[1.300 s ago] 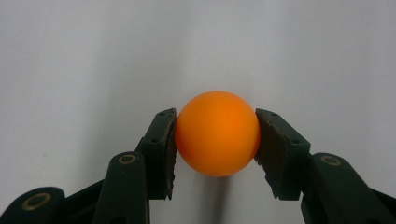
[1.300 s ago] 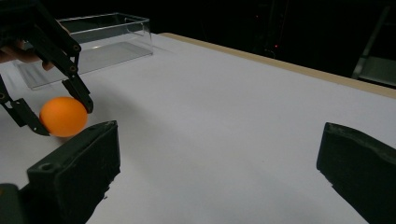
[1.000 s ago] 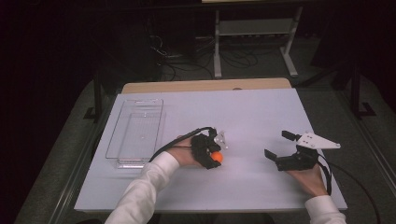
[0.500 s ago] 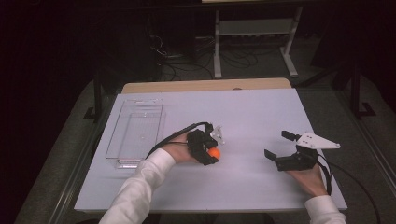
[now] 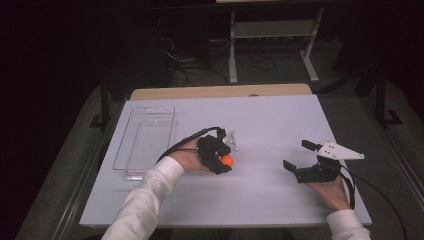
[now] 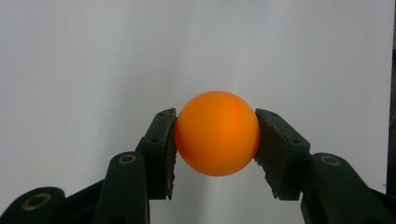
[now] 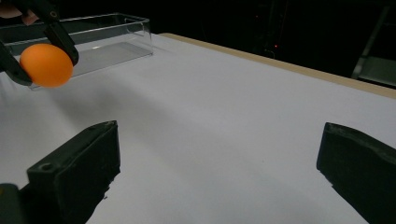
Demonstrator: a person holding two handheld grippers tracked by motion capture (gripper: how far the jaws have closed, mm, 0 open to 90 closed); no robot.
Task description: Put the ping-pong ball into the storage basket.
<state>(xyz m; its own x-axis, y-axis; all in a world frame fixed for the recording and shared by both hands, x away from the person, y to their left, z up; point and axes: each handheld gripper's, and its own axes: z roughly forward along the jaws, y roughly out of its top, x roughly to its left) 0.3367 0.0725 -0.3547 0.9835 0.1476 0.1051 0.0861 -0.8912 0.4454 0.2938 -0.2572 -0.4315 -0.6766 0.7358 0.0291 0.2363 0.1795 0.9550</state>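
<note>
An orange ball [image 6: 217, 133] sits clamped between the two black jaws of my left gripper [image 5: 223, 161], which is shut on it a little above the white table [image 5: 260, 125] near its middle. The ball [image 5: 227, 160] shows as a small orange dot below the hand in the high view, and it appears at the far left in the right gripper view [image 7: 45, 65]. My right gripper [image 5: 299, 156] rests low at the table's right side, open, with nothing between its jaws.
A clear plastic tray [image 5: 145, 141] lies along the table's left side, just left of the left hand. A tan strip [image 5: 220, 92] borders the table's far edge. Beyond it stand a white metal frame [image 5: 272, 30] and cables on a dark floor.
My left gripper has lifted slightly and shifted toward the far left with the orange ball in it. The right gripper has stayed where it was.
</note>
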